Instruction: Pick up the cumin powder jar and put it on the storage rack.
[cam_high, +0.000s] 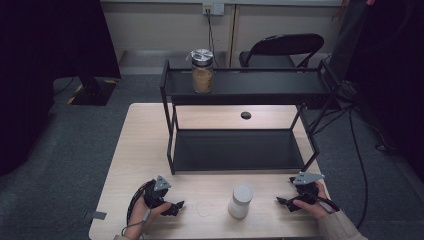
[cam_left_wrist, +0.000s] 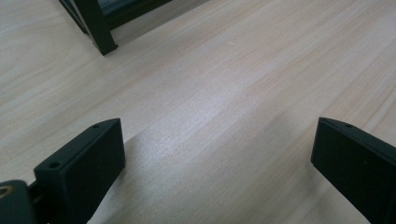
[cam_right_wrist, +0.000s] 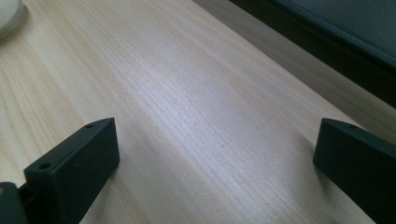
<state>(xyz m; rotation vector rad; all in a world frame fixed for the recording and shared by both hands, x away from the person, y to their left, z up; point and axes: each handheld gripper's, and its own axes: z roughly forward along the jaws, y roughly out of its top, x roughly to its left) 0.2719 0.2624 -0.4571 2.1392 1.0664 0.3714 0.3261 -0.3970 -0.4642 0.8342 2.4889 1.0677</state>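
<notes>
Resting on table (cam_high: 150, 150), both hand-held grippers (cam_high: 176, 206) (cam_high: 281, 202) wide open, empty

Lab or office, grey carpet (cam_high: 75, 145), wall socket (cam_high: 213, 8), folding chair (cam_high: 282, 50)

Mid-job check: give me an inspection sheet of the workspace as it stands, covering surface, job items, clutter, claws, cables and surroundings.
Surface: light wooden table, bare in front of both claws.
Job's things: black two-tier shelf on the table; glass jar, tan contents, metal lid, upright on the top tier; white container upright near the front edge between the claws.
Clutter: nothing seen.
Claws: left claw and right claw both open, low over the table, holding nothing.
Cables: one trails from the left claw; others run over the floor at right.
Surroundings: grey carpet, black chair behind the shelf, wall socket.
</notes>
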